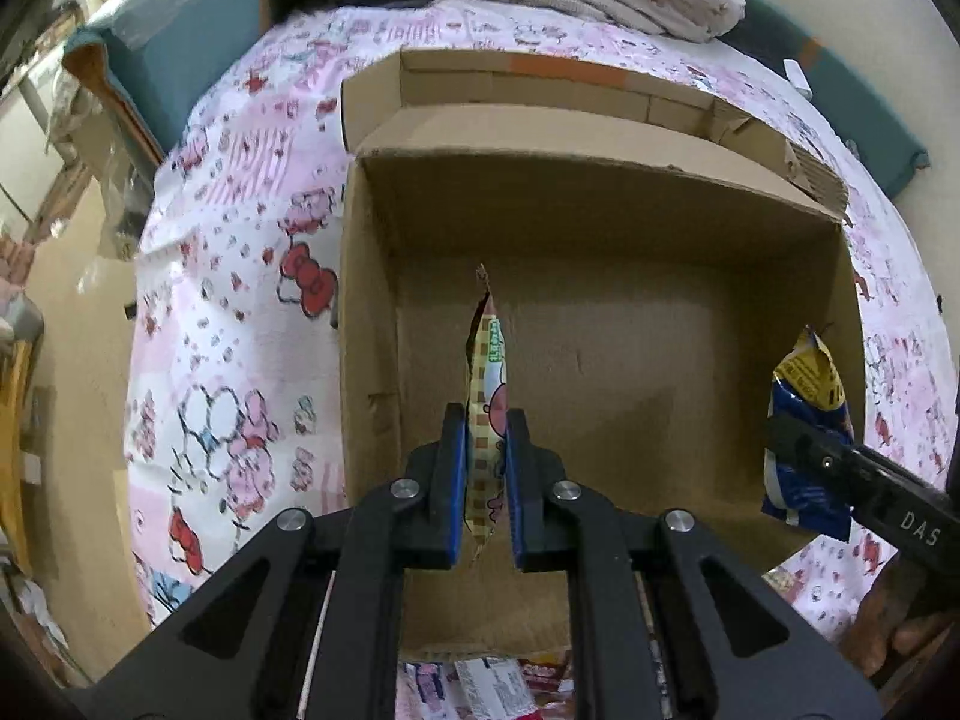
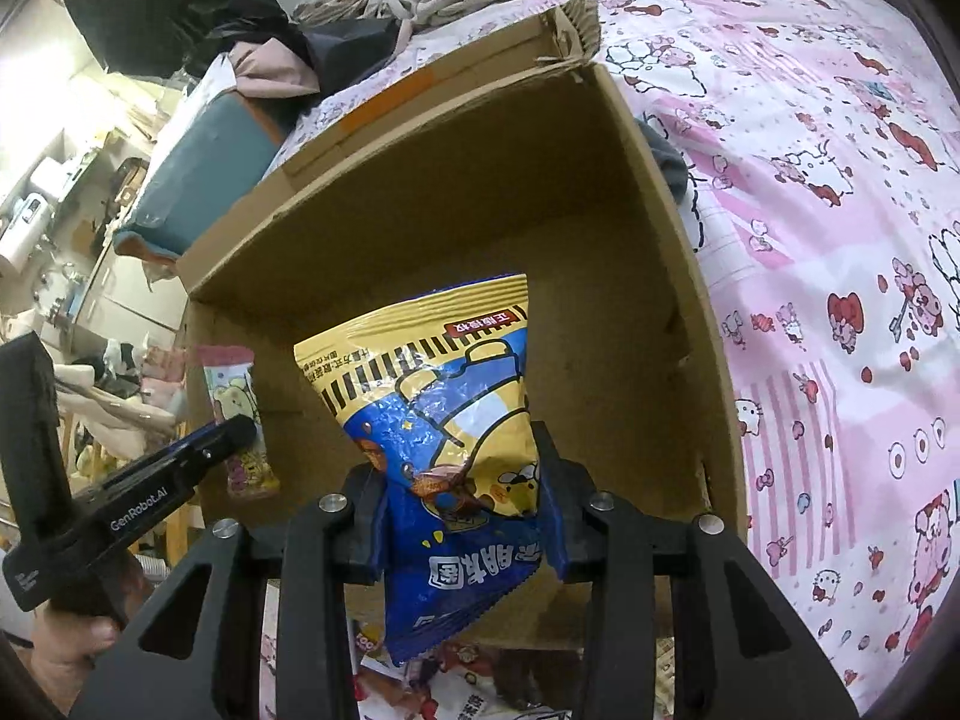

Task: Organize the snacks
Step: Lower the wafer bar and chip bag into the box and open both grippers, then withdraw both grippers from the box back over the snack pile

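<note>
Looking along the left gripper, only a thin edge of the pink-and-yellow checked snack packet shows, clamped between blue pads over the open brown cardboard box. From the right wrist, that packet's printed face appears. Right gripper fingers pinch a crinkled blue-and-yellow snack bag above the box floor. Loose packets below the box are cut off.
</note>
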Demonstrator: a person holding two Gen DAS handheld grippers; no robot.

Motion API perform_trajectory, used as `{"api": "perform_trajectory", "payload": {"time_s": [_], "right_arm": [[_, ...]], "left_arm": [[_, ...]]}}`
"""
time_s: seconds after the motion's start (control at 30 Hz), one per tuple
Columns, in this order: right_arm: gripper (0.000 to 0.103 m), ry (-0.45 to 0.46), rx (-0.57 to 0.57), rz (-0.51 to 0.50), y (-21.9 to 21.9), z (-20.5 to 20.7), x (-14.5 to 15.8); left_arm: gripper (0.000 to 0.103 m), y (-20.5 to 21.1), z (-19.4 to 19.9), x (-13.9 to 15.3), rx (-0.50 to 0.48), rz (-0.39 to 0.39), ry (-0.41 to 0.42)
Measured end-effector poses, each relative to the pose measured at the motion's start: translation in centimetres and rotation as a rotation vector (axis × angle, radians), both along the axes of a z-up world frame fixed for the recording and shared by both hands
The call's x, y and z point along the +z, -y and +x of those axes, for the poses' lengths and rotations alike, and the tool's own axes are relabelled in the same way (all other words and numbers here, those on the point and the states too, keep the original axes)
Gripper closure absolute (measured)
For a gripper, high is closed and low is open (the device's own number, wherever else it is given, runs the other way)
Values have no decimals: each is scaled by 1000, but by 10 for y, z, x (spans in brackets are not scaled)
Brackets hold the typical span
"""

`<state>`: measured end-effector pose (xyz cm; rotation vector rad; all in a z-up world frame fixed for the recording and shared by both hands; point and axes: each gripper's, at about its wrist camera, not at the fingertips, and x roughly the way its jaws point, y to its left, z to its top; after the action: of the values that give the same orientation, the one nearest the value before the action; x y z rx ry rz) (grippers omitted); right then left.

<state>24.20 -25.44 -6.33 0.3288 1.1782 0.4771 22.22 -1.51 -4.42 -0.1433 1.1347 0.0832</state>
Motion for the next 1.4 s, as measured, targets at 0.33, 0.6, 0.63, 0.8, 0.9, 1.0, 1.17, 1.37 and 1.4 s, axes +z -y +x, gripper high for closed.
{"api": "perform_trajectory", "payload": {"time_s": [0.33,0.6,0.63,0.8,0.9,1.0,1.17,1.37,1.4], "right_arm": [[47,18,-27,16,0,3,5],[12,99,-41,10,0,-1,21],[12,107,-36,9,0,-1,23],[10,118,-23,10,-1,-3,28],[10,126,-21,18,-1,-5,32],[10,135,-20,22,0,-9,36],[10,138,-11,-3,3,-18,41],[10,167,-22,13,13,-34,57],[10,168,-24,10,13,-35,57]], "left_arm": [[92,2,-1,1,-8,7,13],[86,5,-5,8,-14,-24,32],[75,6,-5,10,-20,-25,36],[25,6,-11,17,-19,-35,71],[18,5,-16,21,-26,-43,85],[18,6,-21,23,-40,-49,91],[18,1,-29,32,-13,-59,111],[18,-3,-35,42,-49,-98,137],[18,-3,-37,45,-54,-95,147]]}}
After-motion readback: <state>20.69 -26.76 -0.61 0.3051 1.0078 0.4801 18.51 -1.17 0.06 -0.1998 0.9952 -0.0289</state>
